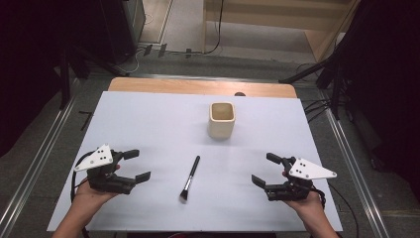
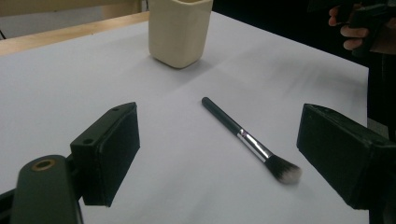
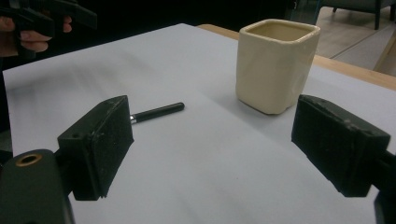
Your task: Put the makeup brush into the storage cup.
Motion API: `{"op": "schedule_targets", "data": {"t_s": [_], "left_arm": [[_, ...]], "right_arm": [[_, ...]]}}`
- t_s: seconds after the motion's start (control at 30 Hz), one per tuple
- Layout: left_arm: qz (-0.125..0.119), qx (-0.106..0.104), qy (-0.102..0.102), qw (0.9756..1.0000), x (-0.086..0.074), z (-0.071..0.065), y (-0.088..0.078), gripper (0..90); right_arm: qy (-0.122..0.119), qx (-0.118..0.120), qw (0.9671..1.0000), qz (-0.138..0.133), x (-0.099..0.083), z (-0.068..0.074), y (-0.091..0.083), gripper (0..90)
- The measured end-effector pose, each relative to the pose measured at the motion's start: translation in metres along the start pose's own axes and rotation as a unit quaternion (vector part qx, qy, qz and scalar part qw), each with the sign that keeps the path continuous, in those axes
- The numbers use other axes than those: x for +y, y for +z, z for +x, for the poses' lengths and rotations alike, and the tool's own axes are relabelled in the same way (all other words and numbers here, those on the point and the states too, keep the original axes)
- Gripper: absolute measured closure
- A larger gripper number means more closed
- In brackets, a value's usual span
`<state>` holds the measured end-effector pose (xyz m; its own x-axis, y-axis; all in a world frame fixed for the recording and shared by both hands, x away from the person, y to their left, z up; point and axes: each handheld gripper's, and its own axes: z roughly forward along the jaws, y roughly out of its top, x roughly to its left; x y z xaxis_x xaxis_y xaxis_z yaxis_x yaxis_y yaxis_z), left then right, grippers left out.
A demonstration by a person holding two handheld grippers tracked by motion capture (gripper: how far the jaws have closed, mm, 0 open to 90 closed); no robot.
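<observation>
Makeup brush (image 1: 190, 177) – slim black handle, silver ferrule, dark bristle head w/ paler tips. Lies flat on the white table sheet (image 1: 148, 124), roughly midway betw. the left gripper (image 1: 136, 165) and right gripper (image 1: 263, 170), apart from both, nothing touching it. Bristle end is nearer the person, handle tip aims away, slightly toward the right.

Cup (image 1: 221, 119) – cream, squarish w/ rounded corners, glossy, upright, open mouth up. Stands beyond the brush's handle tip – clear gap between, not touching.
</observation>
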<state>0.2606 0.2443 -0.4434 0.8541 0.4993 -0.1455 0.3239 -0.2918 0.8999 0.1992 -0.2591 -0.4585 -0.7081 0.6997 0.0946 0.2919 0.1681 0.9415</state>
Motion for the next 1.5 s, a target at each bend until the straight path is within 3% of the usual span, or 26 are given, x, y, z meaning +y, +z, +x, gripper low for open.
{"op": "schedule_targets", "data": {"t_s": [0.23,0.53,1.5], "left_arm": [[0.002,0.001,-0.008,1.0,-0.0003,0.0016,-0.0004,14.1],[0.006,0.001,-0.004,1.0,-0.0001,0.0007,-0.0002,14.1],[0.008,0.004,-0.004,1.0,0.0006,-0.0004,0.0003,14.1]], "right_arm": [[0.002,0.002,1.0,0.0,-0.0003,-0.001,0.0004,13.4],[-0.006,-0.006,1.0,0.003,-0.0008,-0.0003,0.0008,13.6],[0.002,-0.007,1.0,0.004,-0.0014,-0.0021,0.001,14.1]]}}
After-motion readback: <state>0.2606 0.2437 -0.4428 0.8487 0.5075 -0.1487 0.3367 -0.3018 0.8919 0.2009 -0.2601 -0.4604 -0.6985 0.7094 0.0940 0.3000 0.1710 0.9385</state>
